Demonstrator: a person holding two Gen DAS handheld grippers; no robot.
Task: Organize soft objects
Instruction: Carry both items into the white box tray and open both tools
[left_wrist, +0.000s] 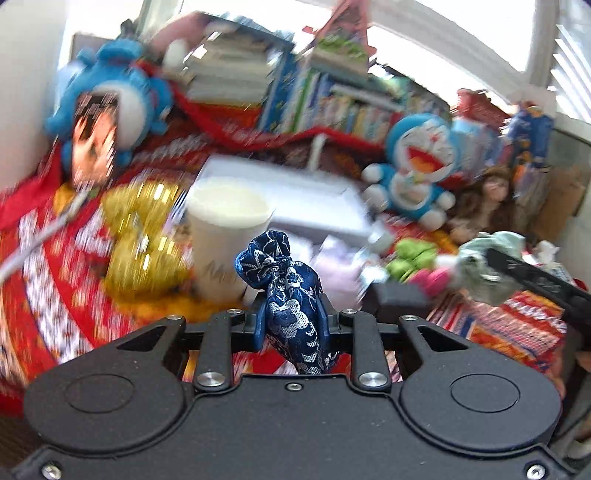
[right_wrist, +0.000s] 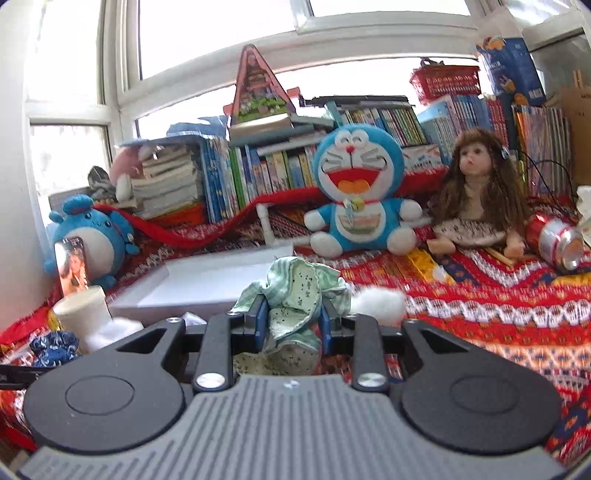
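The left gripper is clamping a navy brocade pouch with a silver floral pattern; its blue pads are pressing on the pouch's sides at the lower centre of the left wrist view, and the pouch's knotted top is sticking up above them. Just behind it a cream paper cup is standing on the red patterned blanket, with a white box beyond. That view is smearing with motion blur.

The right gripper is pinching a crumpled pale green cloth with small dark specks, bunched between its pads at the lower centre of the right wrist view. A tuft of white stuffing is lying just right of it. Behind, a Doraemon plush and a long-haired doll are sitting side by side before a row of books. A round blue plush is sitting at the left edge, and a drinks can is lying on its side at the right.
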